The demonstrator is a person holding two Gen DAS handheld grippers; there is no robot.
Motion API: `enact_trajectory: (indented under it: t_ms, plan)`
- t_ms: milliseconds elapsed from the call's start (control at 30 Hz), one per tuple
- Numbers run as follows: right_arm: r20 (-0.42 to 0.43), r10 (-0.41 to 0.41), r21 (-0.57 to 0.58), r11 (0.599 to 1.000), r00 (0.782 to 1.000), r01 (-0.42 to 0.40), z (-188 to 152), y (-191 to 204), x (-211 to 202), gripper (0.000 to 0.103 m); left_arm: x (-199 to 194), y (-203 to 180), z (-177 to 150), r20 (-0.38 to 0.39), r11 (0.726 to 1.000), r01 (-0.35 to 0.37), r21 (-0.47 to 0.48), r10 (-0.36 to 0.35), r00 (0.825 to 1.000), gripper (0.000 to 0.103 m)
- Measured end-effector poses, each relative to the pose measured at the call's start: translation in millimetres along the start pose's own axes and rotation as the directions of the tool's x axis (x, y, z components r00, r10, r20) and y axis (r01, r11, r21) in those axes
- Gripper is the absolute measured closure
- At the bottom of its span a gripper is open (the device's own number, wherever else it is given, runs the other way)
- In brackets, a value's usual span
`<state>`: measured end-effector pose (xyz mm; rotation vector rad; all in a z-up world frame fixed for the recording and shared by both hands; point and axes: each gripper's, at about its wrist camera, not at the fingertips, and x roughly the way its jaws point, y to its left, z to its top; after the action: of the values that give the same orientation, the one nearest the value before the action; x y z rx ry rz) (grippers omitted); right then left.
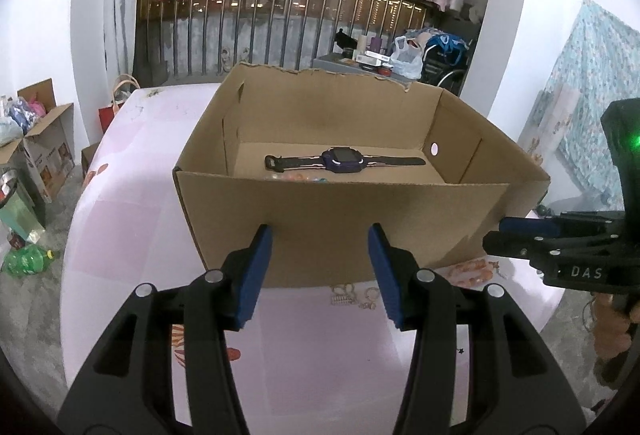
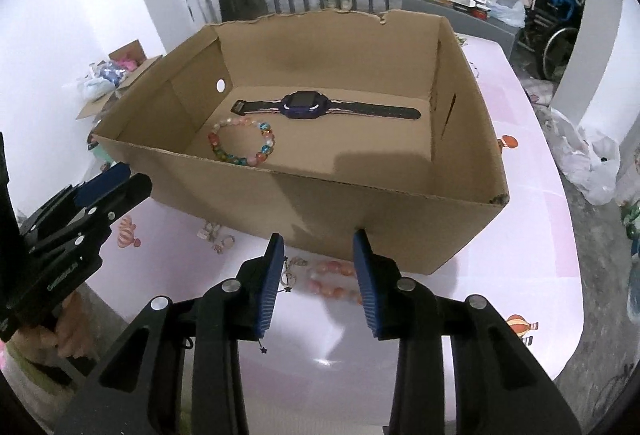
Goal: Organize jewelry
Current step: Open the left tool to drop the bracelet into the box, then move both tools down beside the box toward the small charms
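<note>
An open cardboard box (image 1: pixel 320 227) (image 2: pixel 360 211) stands on the pink table. Inside lie a purple watch (image 1: pixel 344 160) (image 2: pixel 308 105) and a colourful bead bracelet (image 2: pixel 242 142), whose top just shows over the box wall in the left wrist view (image 1: pixel 296 178). On the table before the box lie an orange bead bracelet (image 2: pixel 332 281) (image 1: pixel 472 273), small rings (image 1: pixel 370 298) (image 2: pixel 218 235) and a star charm chain (image 2: pixel 289 275). My left gripper (image 1: pixel 320 271) is open and empty above the rings. My right gripper (image 2: pixel 318 281) is open and empty over the orange bracelet.
The pink table (image 1: pixel 160 163) (image 2: pixel 532 235) has cartoon prints. Cardboard boxes (image 1: pixel 44 143) and a green bottle (image 1: pixel 28 259) are on the floor left. A plastic bag (image 2: pixel 588 163) and a wheelchair (image 2: pixel 556 35) are at the right. A balcony railing with hanging clothes is behind.
</note>
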<state>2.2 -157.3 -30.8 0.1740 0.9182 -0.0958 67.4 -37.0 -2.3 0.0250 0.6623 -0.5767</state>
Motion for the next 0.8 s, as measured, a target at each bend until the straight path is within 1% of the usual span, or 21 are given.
enact_trajectory:
  t_ms: [167, 267, 367, 467, 533, 600, 700, 800]
  plan:
    - [0.01, -0.024, -0.004, 1.0, 1.0, 0.024, -2.2, 2.9, -0.8, 0.069, 0.2, -2.2, 1.1, 0.007, 1.0, -0.007, 0.005, 0.007, 1.0, 0.056]
    - [0.054, -0.113, -0.024, 0.993, 0.992, 0.115, -1.6, 3.1, -4.9, 0.069, 0.0, -3.1, 1.4, 0.007, 1.0, 0.009, 0.004, -0.009, 1.0, 0.056]
    - [0.046, -0.073, 0.017, 0.997, 0.996, 0.072, 2.2, -5.2, -5.2, 0.069, -0.2, -5.6, 1.2, 0.017, 1.0, 0.008, 0.016, -0.008, 1.0, 0.056]
    - [0.052, -0.083, -0.003, 0.996, 0.995, 0.084, 0.6, -2.1, -3.8, 0.069, 0.1, -5.8, 0.8, 0.022, 1.0, 0.004, 0.018, -0.005, 1.0, 0.056]
    - [0.052, -0.073, 0.002, 0.997, 0.996, 0.073, -1.0, -2.0, -2.9, 0.068, 0.2, -5.9, 0.9, 0.024, 1.0, 0.007, 0.016, -0.008, 1.0, 0.056]
    - [0.055, -0.051, 0.006, 0.999, 0.997, 0.05, -1.8, -1.5, -2.9, 0.068, 0.3, -6.4, 0.4, 0.025, 1.0, 0.006, 0.021, -0.006, 1.0, 0.056]
    - [0.075, -0.019, -0.017, 1.0, 0.997, 0.021, -3.3, 3.1, -6.4, 0.066, -1.4, -7.1, -1.0, 0.022, 0.999, -0.007, 0.031, 0.007, 1.0, 0.056]
    - [0.09, 0.015, -0.037, 0.999, 0.996, -0.012, -11.3, 7.6, -12.1, 0.063, -9.1, -5.6, -9.5, 0.019, 0.999, 0.018, 0.046, -0.019, 1.0, 0.056]
